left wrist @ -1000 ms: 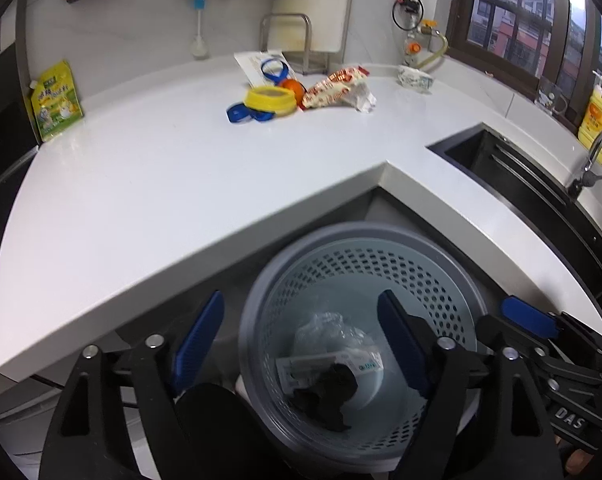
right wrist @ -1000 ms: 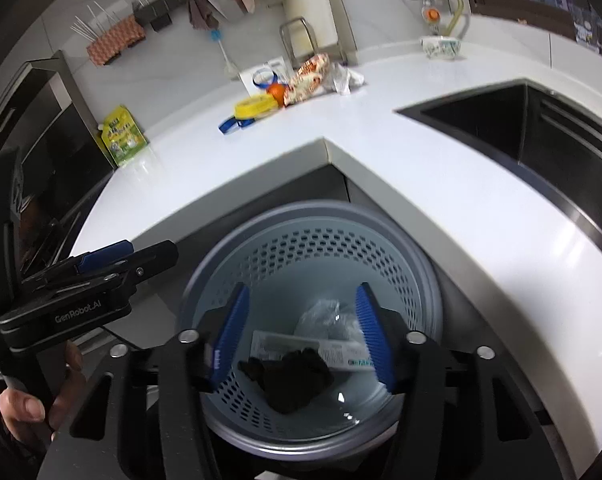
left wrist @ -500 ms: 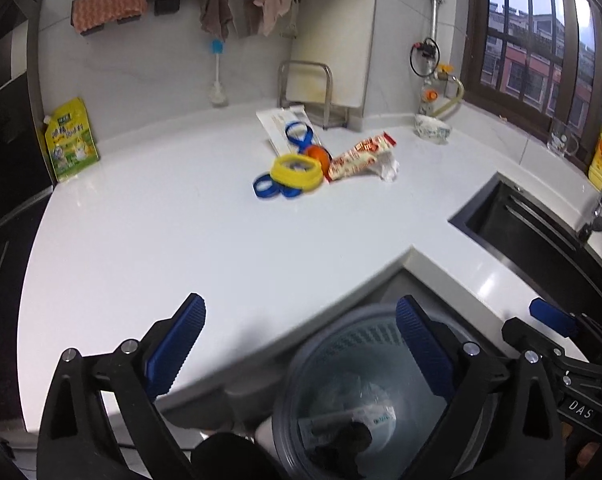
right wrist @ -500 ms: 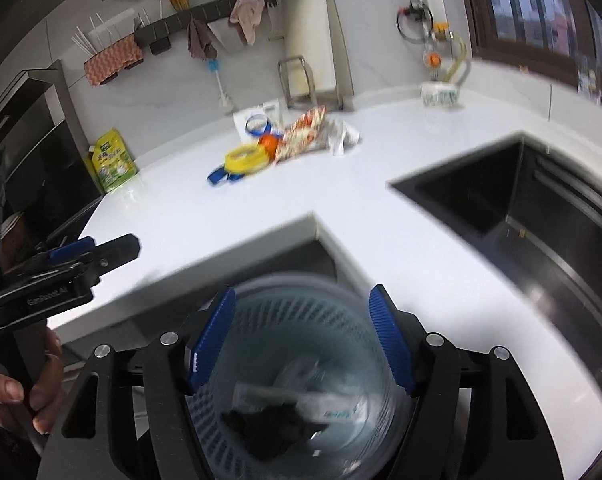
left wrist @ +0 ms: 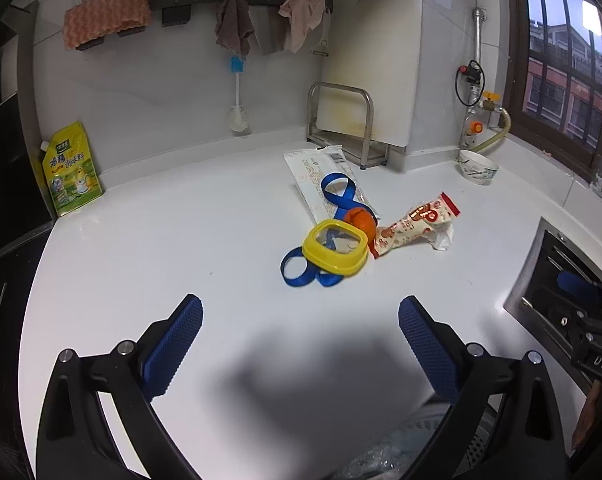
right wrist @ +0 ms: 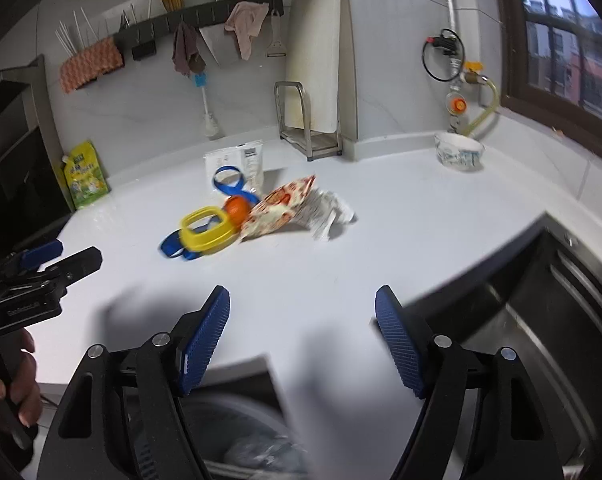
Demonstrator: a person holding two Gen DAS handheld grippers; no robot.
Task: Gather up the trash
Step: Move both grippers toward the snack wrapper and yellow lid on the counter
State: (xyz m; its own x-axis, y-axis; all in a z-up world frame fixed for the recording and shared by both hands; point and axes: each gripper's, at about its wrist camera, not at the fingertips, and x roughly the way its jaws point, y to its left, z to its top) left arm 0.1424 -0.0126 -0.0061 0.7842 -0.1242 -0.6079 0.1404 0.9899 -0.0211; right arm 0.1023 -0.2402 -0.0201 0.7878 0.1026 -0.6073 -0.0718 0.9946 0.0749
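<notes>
Blue ribbed pads tip both black tongs above a white kitchen bench [left wrist: 141, 248]. The left tongs [left wrist: 300, 322] stand spread at their widest with nothing between the pads; the right tongs [right wrist: 302, 316] are also empty, their jaws opening at this moment. Each hovers over bare bench near its front edge, and a person's hand [right wrist: 9, 384] grips the left tool's handle at the edge of the right camera's view.

Directly below the tongs, a perforated grey bin [left wrist: 441, 440] peeks out under the bench edge with crumpled clear plastic inside.

The trash lies well ahead in a small heap at mid-bench: a yellow ring-shaped lid [left wrist: 336, 251] sits on a looping blue strap [left wrist: 301, 272], an orange ball-like object [left wrist: 360, 220] touches the lid's far side, a red-and-white snack wrapper [left wrist: 413, 226] lies just beside it with a crumpled white scrap [left wrist: 443, 240] at its end, and a flat white packet [left wrist: 321, 176] lies behind under the strap.

Farther back stand a patterned bowl [left wrist: 477, 168], a steel rack [left wrist: 341, 124] holding a cutting board, and a yellow-green pouch [left wrist: 71, 170] against the wall. A dark sink [right wrist: 541, 300] opens to the right.
</notes>
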